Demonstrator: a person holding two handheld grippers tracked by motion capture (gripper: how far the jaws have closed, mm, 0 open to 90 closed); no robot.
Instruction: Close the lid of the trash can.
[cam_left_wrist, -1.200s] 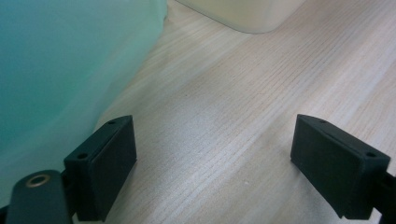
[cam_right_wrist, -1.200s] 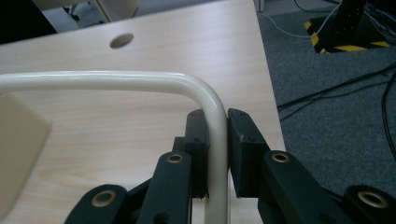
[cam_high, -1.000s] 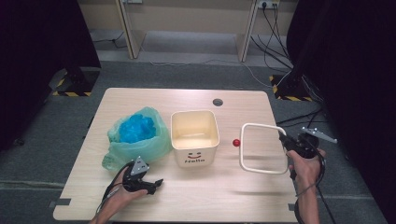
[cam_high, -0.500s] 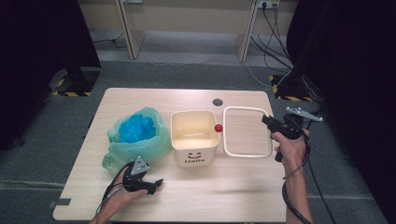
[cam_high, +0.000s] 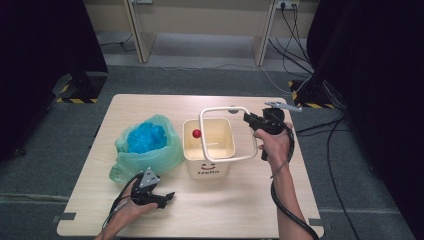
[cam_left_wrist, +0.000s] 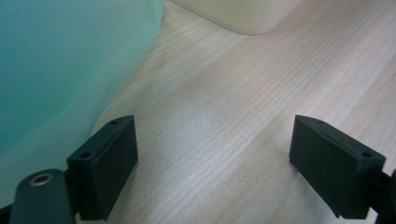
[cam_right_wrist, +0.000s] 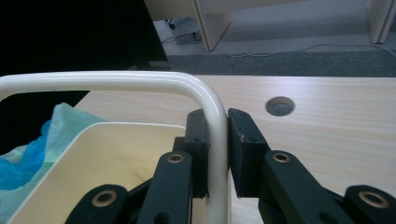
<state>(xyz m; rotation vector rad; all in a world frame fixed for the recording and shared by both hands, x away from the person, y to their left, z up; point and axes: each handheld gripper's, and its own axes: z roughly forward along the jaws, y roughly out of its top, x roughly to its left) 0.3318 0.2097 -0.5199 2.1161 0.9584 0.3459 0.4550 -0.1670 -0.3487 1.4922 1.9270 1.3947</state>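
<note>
A cream square bin (cam_high: 210, 167) with a smiley face and "Hello" on its front stands mid-table. A white rounded-square ring (cam_high: 225, 108) hangs tilted over the bin, with a small red knob (cam_high: 196, 133) at its left edge. My right gripper (cam_high: 247, 117) is shut on the ring's right side. In the right gripper view the pads (cam_right_wrist: 245, 140) pinch the ring's tube (cam_right_wrist: 116, 80) above the bin's rim (cam_right_wrist: 107, 128). My left gripper (cam_high: 167, 198) rests open on the table in front of a green bag (cam_high: 150, 155), nothing between its jaws (cam_left_wrist: 215, 163).
The green bag (cam_left_wrist: 56, 70) holds crumpled blue material (cam_high: 146, 136) and lies left of the bin, whose corner (cam_left_wrist: 243, 14) shows ahead of the left gripper. A round cable hole (cam_right_wrist: 280, 106) sits in the wooden table (cam_high: 240, 210) behind the bin. Cables cross the floor beyond.
My right gripper has carried the ring from the table's right side leftward and upward until it hangs over the bin. The left gripper has stayed still.
</note>
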